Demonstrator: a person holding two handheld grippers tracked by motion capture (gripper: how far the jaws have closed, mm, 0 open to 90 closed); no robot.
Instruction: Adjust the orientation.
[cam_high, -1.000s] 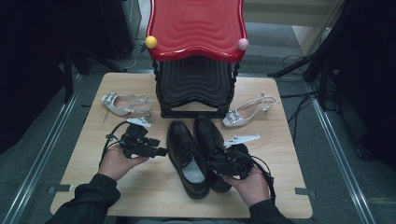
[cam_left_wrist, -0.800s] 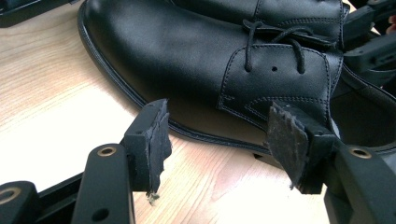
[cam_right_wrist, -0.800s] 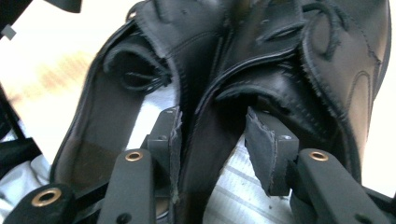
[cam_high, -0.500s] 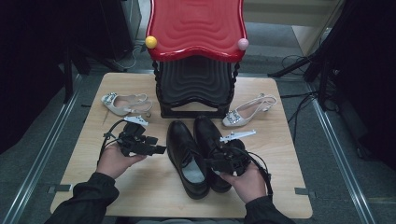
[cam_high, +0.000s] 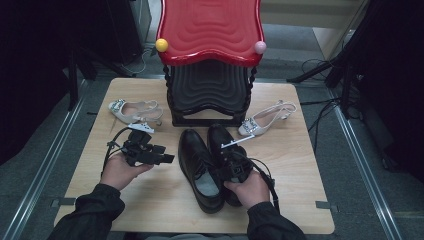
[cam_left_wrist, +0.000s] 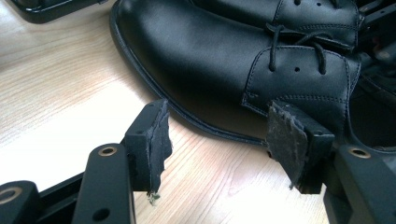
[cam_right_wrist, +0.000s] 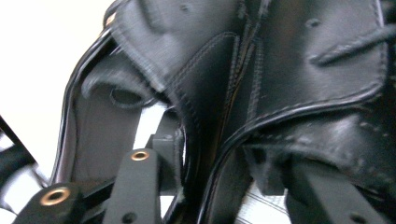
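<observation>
Black leather is what you are working with: a pair of lace-up dress shoes stands side by side in the middle of the wooden worktop (cam_high: 165, 200), just in front of the red-topped shoe rack (cam_high: 210, 60). Your right tongs (cam_high: 226, 159) have come in over the two shoes, and in the right gripper view one jaw sits inside the opening of the left shoe (cam_high: 200, 167) while the other sits inside the right shoe (cam_high: 225, 150), so both inner collars lie between the jaws. Those jaws have just been closing on the two collars, but you cannot yet tell whether the pads press the leather, so treat the pinch as unfinished. Your left tongs (cam_left_wrist: 215, 144) stand wide with nothing between them, hovering low over the worktop just beside the left shoe's outer side, near its laces.

Judging from this, the job is at an early stage: both black shoes sit on the worktop and neither is lifted. The two pale heeled sandals, one (cam_high: 132, 110) to the left of the rack and the other (cam_high: 265, 119) to its right, lie untouched. What is left, as far as it looks, is to firm up the pinch, raise the pair together and carry it to the rack
</observation>
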